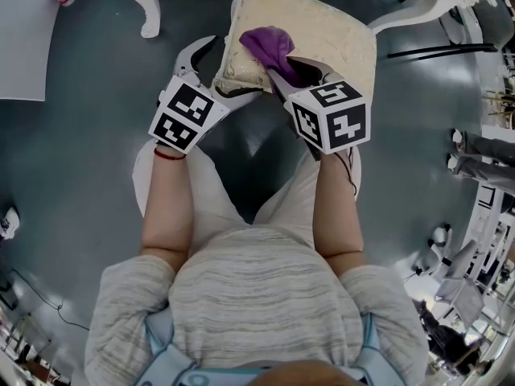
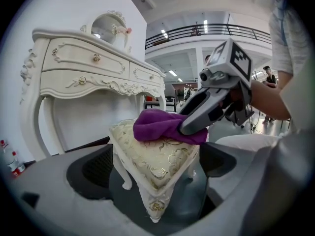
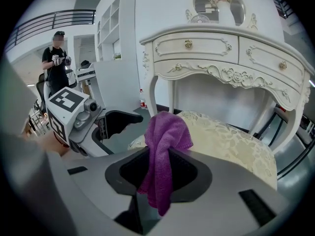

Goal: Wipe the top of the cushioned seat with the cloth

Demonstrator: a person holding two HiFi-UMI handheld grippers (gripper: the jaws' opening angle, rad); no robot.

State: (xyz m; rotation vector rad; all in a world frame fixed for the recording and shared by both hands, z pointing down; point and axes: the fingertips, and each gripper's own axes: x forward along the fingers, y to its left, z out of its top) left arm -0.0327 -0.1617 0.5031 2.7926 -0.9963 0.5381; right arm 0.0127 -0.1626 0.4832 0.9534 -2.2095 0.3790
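The cushioned seat [image 1: 330, 30] is a small cream stool with gold-patterned fabric [image 2: 152, 156], standing in front of the person. A purple cloth [image 1: 269, 43] lies bunched on the cushion's near edge, and my right gripper [image 1: 282, 75] is shut on it. In the right gripper view the cloth [image 3: 165, 132] is pinched between the jaws of the right gripper [image 3: 160, 173] and drapes over the cushion [image 3: 231, 141]. My left gripper [image 1: 225, 69] is open, its jaws straddling the stool's near left corner without closing on it. The left gripper view shows the cloth [image 2: 157, 124] under the right gripper [image 2: 197, 122].
A white carved dressing table [image 3: 221, 48] stands just behind the stool, one leg [image 1: 149, 6] on the grey floor to the left. Small bottles [image 2: 12, 161] sit at the wall. Another person [image 3: 56, 58] stands far back. My knees are close below the stool.
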